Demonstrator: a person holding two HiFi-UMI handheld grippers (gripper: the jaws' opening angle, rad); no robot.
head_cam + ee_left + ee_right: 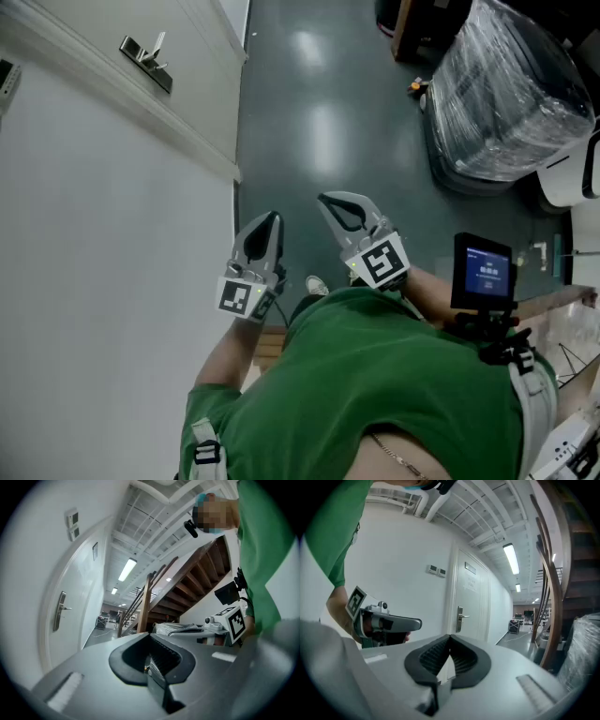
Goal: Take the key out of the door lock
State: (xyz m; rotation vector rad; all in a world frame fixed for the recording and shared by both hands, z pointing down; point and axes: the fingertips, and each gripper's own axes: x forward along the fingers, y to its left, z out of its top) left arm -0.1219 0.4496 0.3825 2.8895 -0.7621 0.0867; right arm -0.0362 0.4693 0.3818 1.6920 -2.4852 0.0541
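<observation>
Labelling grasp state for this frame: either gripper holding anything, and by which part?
Nothing held: the grey left gripper and grey right gripper are both shut, no object between their fingers.

Door (472,604) and wall (94,281) are shown white, the door handle (145,54) silver, the floor (319,122) dark grey-green. The left gripper (272,218) and right gripper (328,199) are rendered grey, with black ribbed pads (464,658) and black-and-white square-patterned marker cubes (380,262). The shirt (375,375) is rendered green.
</observation>
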